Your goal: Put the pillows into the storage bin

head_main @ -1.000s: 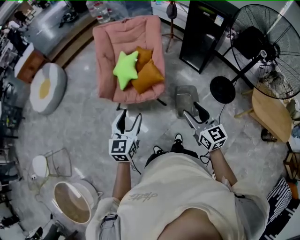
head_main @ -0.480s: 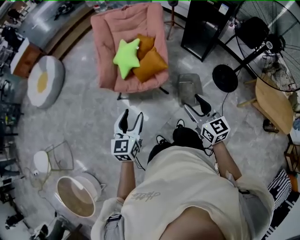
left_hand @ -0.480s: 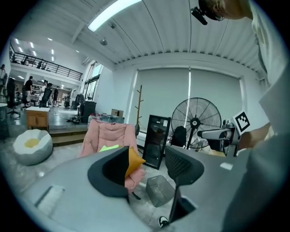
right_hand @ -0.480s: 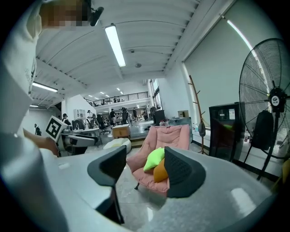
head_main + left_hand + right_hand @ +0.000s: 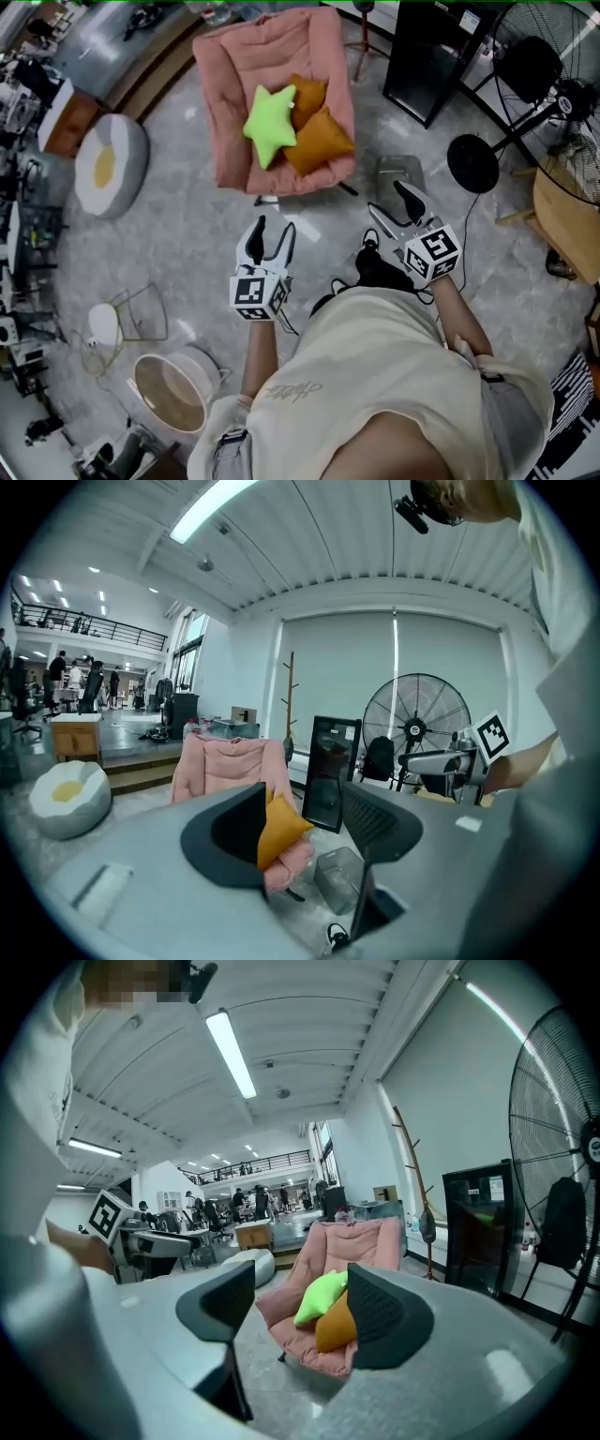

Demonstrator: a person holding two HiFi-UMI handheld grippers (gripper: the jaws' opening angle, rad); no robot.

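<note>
A green star pillow and two orange pillows lie on the pink folding chair. The star also shows in the right gripper view, an orange pillow in the left gripper view. A grey wire storage bin stands on the floor right of the chair, seen too as the bin. My left gripper is open and empty, a stretch short of the chair. My right gripper is open and empty beside the bin; its jaws have just been opening.
A black cabinet and a standing fan are at the back right. An egg-shaped cushion lies at left. A round basket and a wire frame are near left. A wooden table is at right.
Both grippers and the person have moved forward toward the chair, which now sits closer and lower in the head view. The right gripper's jaws look wider apart.
</note>
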